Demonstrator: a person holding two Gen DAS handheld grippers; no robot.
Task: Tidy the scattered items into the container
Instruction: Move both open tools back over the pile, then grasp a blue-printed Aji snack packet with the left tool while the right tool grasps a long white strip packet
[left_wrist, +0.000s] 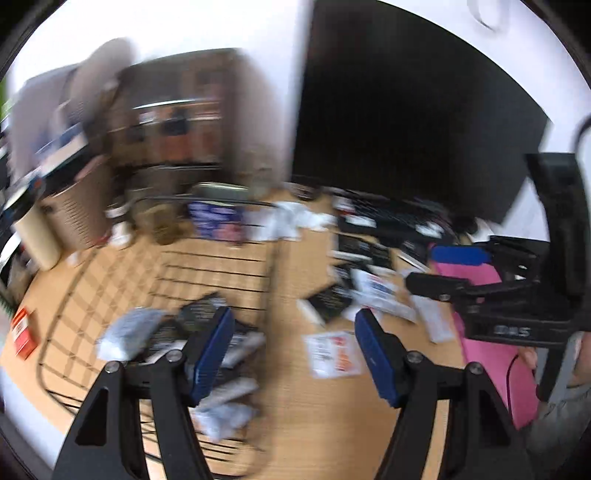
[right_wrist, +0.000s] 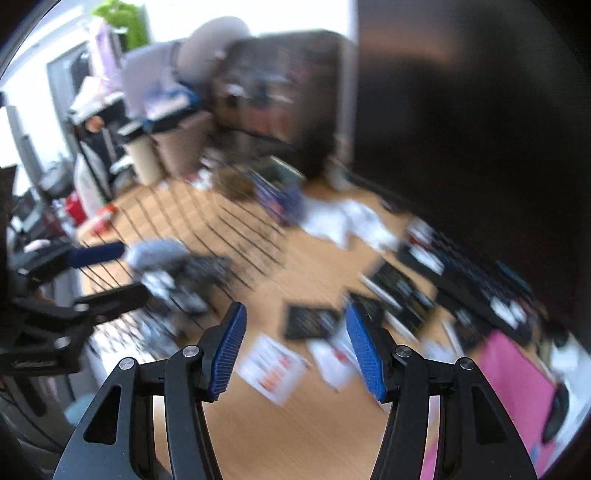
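Observation:
Both views are blurred by motion. A black wire basket (left_wrist: 221, 258) (right_wrist: 240, 229) stands on the wooden table and holds several grey and dark packets (left_wrist: 207, 314) (right_wrist: 177, 273). Loose on the table to its right lie a white-and-red packet (left_wrist: 332, 354) (right_wrist: 273, 369), a black packet (left_wrist: 328, 302) (right_wrist: 310, 321) and a white packet (left_wrist: 380, 291) (right_wrist: 332, 354). My left gripper (left_wrist: 295, 332) (right_wrist: 122, 273) hangs open over the basket's right edge, nothing between its blue pads. My right gripper (right_wrist: 295, 314) (left_wrist: 443, 271) is open above the loose packets, holding nothing.
A pink sheet (left_wrist: 480, 332) (right_wrist: 517, 376) lies at the right. A black keyboard (right_wrist: 480, 280) and a dark monitor (left_wrist: 406, 110) stand behind the packets. Crumpled white paper (right_wrist: 351, 218) lies beyond the basket, with a red box (left_wrist: 22, 328) at the table's left edge.

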